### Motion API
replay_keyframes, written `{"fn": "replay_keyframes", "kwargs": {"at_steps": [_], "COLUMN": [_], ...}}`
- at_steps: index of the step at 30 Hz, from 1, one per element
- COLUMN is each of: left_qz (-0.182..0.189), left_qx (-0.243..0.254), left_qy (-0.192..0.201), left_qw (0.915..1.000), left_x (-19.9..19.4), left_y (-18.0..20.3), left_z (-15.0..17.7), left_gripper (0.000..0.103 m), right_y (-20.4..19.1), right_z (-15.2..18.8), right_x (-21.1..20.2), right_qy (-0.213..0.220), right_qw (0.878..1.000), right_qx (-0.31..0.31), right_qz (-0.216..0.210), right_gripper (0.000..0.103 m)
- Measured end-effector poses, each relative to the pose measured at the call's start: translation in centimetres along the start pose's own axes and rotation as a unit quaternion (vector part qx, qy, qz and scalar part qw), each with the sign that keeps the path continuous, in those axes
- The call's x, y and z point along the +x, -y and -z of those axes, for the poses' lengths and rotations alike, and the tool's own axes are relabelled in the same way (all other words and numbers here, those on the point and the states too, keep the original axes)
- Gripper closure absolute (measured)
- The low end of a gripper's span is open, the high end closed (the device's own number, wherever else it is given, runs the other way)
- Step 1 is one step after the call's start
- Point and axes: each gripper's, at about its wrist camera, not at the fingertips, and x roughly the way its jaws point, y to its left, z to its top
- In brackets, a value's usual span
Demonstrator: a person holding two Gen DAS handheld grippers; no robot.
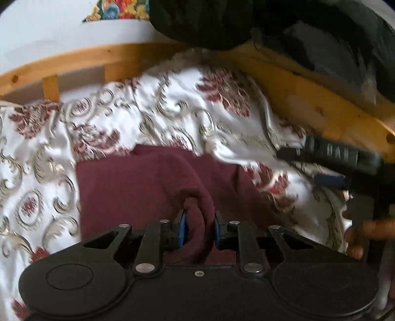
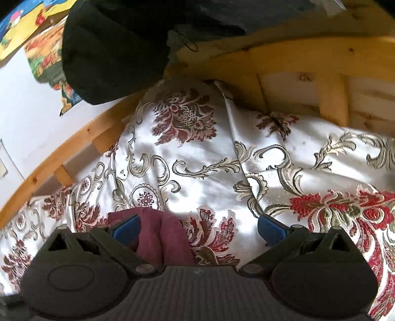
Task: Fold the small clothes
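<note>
A maroon garment (image 1: 138, 182) lies on the patterned bedspread (image 1: 172, 103). My left gripper (image 1: 200, 228) is shut on a bunched fold of it, and the cloth bulges out between the blue pads (image 1: 182, 229). In the right wrist view the same garment (image 2: 163, 237) lies under the left finger, and only a corner reaches into the gap. My right gripper (image 2: 198, 223) stands open wide over the bedspread (image 2: 197, 153), pressing nothing. At the right edge of the left wrist view, blurred, is a blue pad (image 1: 329, 178) of the right gripper.
A wooden bed rail (image 1: 308, 98) (image 2: 284, 61) curves around the far side. Dark clothing (image 1: 209, 19) (image 2: 111, 49) is heaped over its corner. A white wall (image 1: 49, 32) stands behind. A person's fingers (image 1: 355, 251) show at the right edge.
</note>
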Motion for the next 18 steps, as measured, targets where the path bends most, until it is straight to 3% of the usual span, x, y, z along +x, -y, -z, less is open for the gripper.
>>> {"fn": "replay_keyframes", "kwargs": {"at_steps": [2, 4, 6, 11, 15, 18], "left_qz": [0.014, 0.032, 0.053, 0.105, 0.120, 0.099], "left_qx": [0.003, 0.000, -0.006, -0.017, -0.003, 0.005], "left_qy": [-0.002, 0.003, 0.011, 0.049, 0.076, 0.089], "left_qw": [0.9999, 0.9995, 0.9985, 0.9931, 0.9899, 0.9911], "left_x": [-0.3, -1.0, -2.1, -5.5, -8.1, -9.0], "left_y": [0.1, 0.0, -0.2, -0.9, -1.1, -1.8], "left_z": [0.6, 0.9, 0.9, 1.2, 1.7, 2.8], "left_gripper": [0.073, 0.060, 0.036, 0.010, 0.004, 0.002], "right_y": [0.0, -0.4, -1.0, -2.0, -2.8, -3.2], "right_z": [0.0, 0.1, 0.2, 0.6, 0.9, 1.2], "right_x": [0.2, 0.3, 0.5, 0.5, 0.7, 1.1], "right_qy": [-0.003, -0.005, -0.006, -0.012, -0.018, -0.033], "right_qw": [1.000, 1.000, 1.000, 0.998, 0.997, 0.993], "right_qx": [0.004, -0.001, -0.009, -0.020, -0.027, -0.021], "right_qz": [-0.010, -0.019, -0.028, -0.055, -0.076, -0.109], "right_gripper": [0.000, 0.000, 0.000, 0.000, 0.000, 0.000]}}
